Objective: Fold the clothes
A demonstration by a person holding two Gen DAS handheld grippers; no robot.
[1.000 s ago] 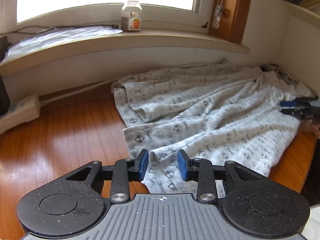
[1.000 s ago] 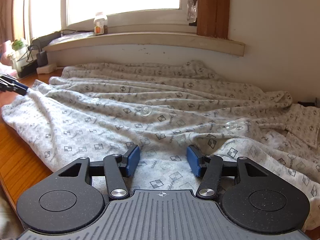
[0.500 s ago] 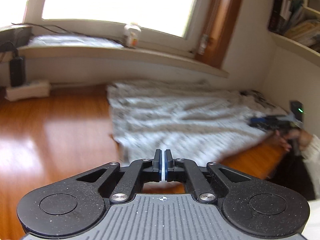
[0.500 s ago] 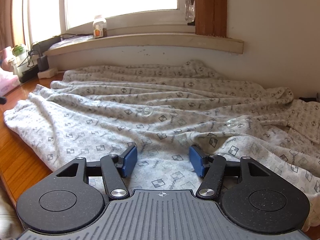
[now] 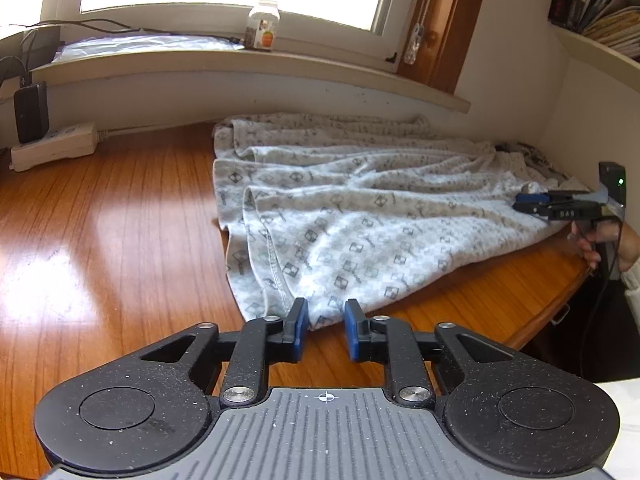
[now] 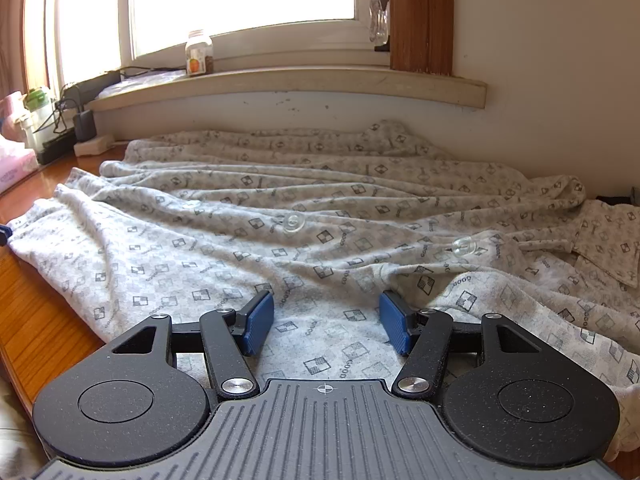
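Two grippers are mine, one in each hand, both pointed down at a pale grey patterned garment with clear round buttons point(image 6: 320, 216) that lies spread and rumpled across a glossy reddish-brown wooden table point(image 5: 120, 220), its far edge bunched against the white wall below the window; my left gripper point(image 5: 326, 330) sits at the near corner of the cloth, its blue pads point(image 5: 299, 330) a narrow gap apart, having just been opening, and the hem lies just ahead of the tips, not pinched between them, so this one is released; my right gripper point(image 6: 326, 322) hovers low over the middle of the garment with its blue pads point(image 6: 258, 322) spread wide, the fabric lying flat beneath and between them, gripping nothing; from the left wrist view I see that same right gripper at the far right edge of the cloth point(image 5: 556, 204), with my hand point(image 5: 600, 240) around its handle; on the pale stone windowsill point(image 6: 280, 84) stands a small clear jar with an orange label point(image 6: 199, 54); a white power strip point(image 5: 56, 148) lies on the table by the wall with a black adapter point(image 5: 31, 112) plugged into it.
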